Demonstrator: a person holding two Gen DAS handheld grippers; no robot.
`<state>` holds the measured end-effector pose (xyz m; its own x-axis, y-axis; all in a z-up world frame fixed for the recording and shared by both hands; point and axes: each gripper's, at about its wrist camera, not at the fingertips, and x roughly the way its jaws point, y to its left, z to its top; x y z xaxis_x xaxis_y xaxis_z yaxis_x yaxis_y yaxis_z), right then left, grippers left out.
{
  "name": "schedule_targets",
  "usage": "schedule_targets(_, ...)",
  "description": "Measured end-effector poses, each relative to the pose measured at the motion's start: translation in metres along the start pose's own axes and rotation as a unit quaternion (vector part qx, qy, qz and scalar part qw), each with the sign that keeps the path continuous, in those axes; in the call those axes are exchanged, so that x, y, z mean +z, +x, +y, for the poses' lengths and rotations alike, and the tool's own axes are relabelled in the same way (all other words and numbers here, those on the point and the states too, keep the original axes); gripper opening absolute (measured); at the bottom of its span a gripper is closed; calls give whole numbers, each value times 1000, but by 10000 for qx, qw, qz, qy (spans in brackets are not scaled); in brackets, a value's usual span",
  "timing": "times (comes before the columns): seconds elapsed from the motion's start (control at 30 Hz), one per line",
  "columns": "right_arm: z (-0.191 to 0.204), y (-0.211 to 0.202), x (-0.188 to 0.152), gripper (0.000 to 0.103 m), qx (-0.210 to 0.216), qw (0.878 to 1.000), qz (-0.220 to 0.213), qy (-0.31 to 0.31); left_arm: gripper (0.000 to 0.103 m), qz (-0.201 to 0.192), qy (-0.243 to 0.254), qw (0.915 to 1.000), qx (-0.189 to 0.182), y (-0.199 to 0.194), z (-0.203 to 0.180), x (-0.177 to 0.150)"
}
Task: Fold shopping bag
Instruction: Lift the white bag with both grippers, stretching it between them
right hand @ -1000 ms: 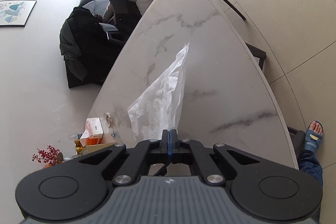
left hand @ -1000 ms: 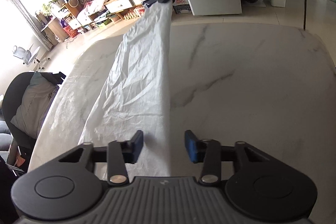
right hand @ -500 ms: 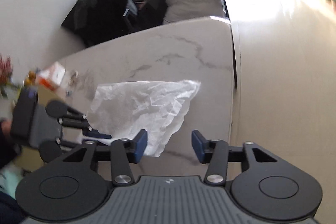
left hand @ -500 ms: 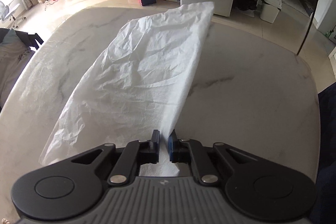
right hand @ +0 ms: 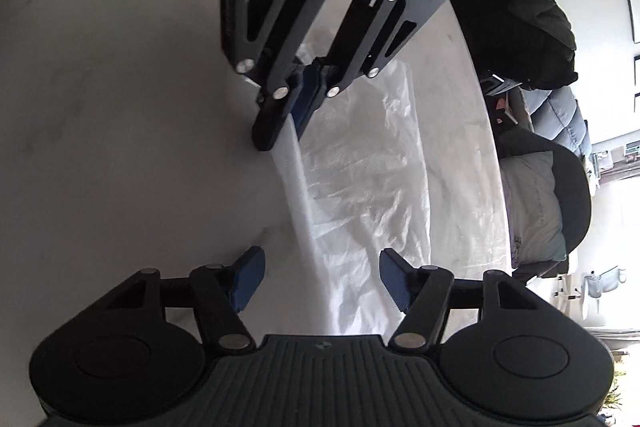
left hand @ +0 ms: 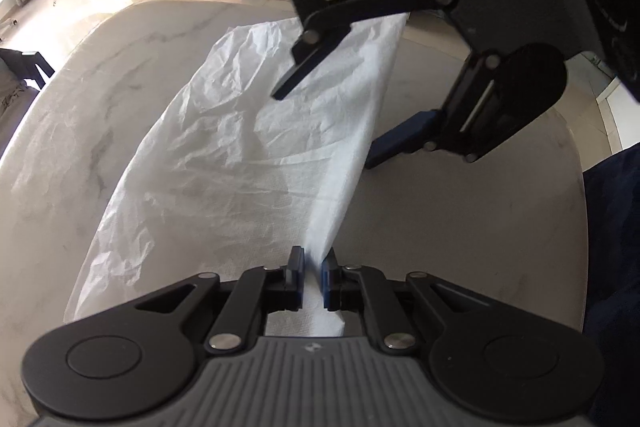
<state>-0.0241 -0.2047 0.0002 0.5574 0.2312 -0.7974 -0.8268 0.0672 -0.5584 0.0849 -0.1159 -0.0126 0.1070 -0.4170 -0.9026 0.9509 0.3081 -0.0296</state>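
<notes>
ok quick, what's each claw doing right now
left claw: shut on the near edge of the white shopping bag.
right claw: open and closing, folded bag edge between its pads, not yet pinched.

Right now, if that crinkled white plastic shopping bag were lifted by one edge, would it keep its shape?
Probably not. The crinkled white plastic shopping bag is full of creases and drapes from the left gripper pinching its edge, so it looks floppy. It seems thin and light, letting light through in the right wrist view. It may well slide on the smooth marble-look table.
</notes>
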Motion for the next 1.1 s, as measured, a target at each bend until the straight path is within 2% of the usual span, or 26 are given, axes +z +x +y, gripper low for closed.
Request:
schedule_targets(0.07, -13, 9, 4, 33, 209, 9995, 109, 223, 8, -8, 45, 10000, 15, 1, 0, 1)
schedule_targets(0.1, -18, 12, 4, 1, 385, 9986, 158, 329, 8, -9, 64, 10000, 21, 1, -1, 1)
schedule_targets(0.2, -28, 17, 0, 1, 758, 9955, 170, 538, 12, 13, 182, 9998, 26, 1, -3, 1)
schedule_targets(0.23, -33, 17, -3, 1, 873, 9939, 150, 651, 19, -1, 219, 9997, 66, -2, -4, -1)
schedule_targets(0.27, -37, 16, -5, 1, 959, 9922, 120, 781, 32, -16, 229, 9997, 96, -4, -4, -2)
schedule_targets(0.3, -41, 14, -7, 1, 1033, 9904, 78, 914, 35, -73, 273, 9994, 182, -8, -4, -6)
schedule_targets(0.47, -57, 9, -18, 1, 1335, 9816, 7, 1367, 37, -276, 522, 9978, 298, -29, -6, -26)
schedule_targets(0.57, -71, 6, -21, 1, 1716, 9678, -74, 1837, 48, -527, 702, 9945, 563, -37, -12, -35)
schedule_targets(0.67, -85, 3, -27, 1, 2024, 9546, -159, 2179, 52, -810, 923, 9893, 785, -44, -18, -49)
schedule_targets(0.83, -98, 2, -39, 1, 2375, 9434, -257, 2302, 53, -978, 1022, 9841, 1075, -42, -31, -72)
schedule_targets(1.0, -108, 10, -41, 1, 2592, 9346, -310, 2415, 58, -1172, 1203, 9782, 1221, -33, -42, -72)
schedule_targets(1.1, -110, 3, -49, 1, 2769, 9210, -439, 2706, 58, -1197, 1299, 9772, 1179, -35, -55, -85)
